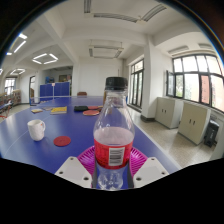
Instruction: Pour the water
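Note:
A clear plastic bottle (113,125) with a black cap and a red label stands upright between my fingers. Liquid fills it to about the shoulder. My gripper (112,162) is shut on it, both pink pads (88,158) pressing its lower body at the label. Its base shows between the white finger bodies. A white cup (36,129) stands on the blue table (70,128), ahead and to the left of the bottle. Between the cup and the bottle a red round coaster (62,141) lies flat on the table.
Farther back on the table lie a yellow item (58,109), a dark item (81,108) and a red flat piece (92,112). Cabinets (192,120) stand under the windows on the right. The table's right edge runs just beside the bottle.

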`<state>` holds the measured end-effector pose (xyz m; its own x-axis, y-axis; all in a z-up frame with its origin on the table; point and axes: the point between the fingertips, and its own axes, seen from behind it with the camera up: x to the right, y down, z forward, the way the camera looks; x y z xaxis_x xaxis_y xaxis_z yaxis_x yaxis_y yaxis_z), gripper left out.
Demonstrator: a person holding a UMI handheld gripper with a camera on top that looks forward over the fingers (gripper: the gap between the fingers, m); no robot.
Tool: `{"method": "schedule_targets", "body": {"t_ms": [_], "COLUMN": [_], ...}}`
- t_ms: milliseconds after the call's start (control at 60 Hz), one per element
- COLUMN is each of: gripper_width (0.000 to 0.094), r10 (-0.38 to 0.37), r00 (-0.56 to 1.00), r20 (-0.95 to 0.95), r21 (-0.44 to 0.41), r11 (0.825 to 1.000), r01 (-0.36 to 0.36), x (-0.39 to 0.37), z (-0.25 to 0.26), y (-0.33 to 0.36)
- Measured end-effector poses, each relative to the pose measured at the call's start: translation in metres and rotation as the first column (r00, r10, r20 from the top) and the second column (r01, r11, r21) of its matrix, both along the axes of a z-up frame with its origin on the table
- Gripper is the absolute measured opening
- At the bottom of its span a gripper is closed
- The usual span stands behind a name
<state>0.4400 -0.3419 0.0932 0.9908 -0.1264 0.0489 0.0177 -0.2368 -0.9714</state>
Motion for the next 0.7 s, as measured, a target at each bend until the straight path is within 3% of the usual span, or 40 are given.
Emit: {"method": "schedule_targets", "body": {"t_ms": [83,250,367,500,600,700], "gripper_width": [0.0346,0.0348,0.0347,0.0348,0.0351,0.0348], "r10": [-0.011,-0.09,-0.185,-0.293,-0.317,-0.272], "r00": [1.0,0.992,0.942,0.79,0.585,0.255], "r20": [0.004,0.084,0.281,0.539,0.747,0.928], "r21": [-0.001,0.003,0.043,0.15,0.231,0.257], "r11": [1.0,0.996,0.983,0.956,0.948,0.962], "r01": [0.011,0.09,0.18,0.252,0.218,0.092], "x": [-0.002,0.018,0.047,0.057,0.019,-0.049], "z": [-0.003,0.024,0.077,0.172,0.243,0.294], "y": [0.001,0.003,0.012,0.04,0.071,0.105]}}
